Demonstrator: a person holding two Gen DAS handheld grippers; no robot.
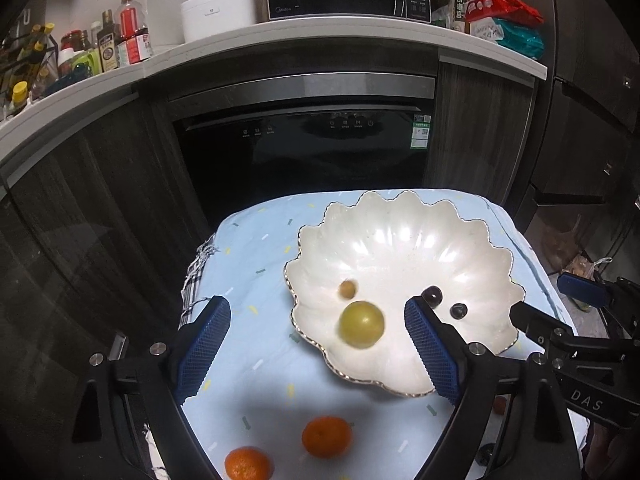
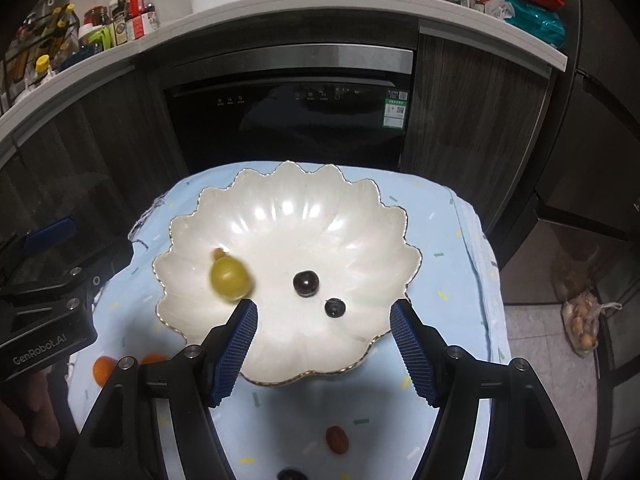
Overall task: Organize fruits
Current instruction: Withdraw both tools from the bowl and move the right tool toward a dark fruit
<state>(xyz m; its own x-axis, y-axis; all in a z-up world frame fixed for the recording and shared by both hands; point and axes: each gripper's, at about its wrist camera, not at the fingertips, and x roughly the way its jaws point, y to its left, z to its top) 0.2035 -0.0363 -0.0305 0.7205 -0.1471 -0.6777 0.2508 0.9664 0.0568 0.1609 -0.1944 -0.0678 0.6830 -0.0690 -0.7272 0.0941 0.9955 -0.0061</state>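
A white shell-shaped plate [image 1: 400, 240] [image 2: 288, 216] with a gold rim lies on the light blue cloth [image 1: 256, 264]. In it are a blurred yellow-green round fruit [image 1: 362, 324] [image 2: 231, 279], a small brown fruit [image 1: 347, 289], a dark round fruit [image 2: 306, 283] and a blueberry [image 2: 335, 307]. My left gripper [image 1: 317, 306] hangs open above the plate's near left part, nothing between its fingers. Over the plate's near edge my right gripper [image 2: 324, 314] is open and empty too. Two oranges [image 1: 327, 436] [image 1: 249, 463] rest on the cloth in front of the plate. A reddish date [image 2: 337, 439] lies under the right gripper.
A dark built-in appliance [image 1: 304, 160] stands behind the table under a white counter [image 1: 280, 40] with bottles, a rice cooker and a microwave. A plaid cloth [image 1: 196, 276] hangs at the table's left edge. A bag [image 2: 584, 320] sits on the floor at right.
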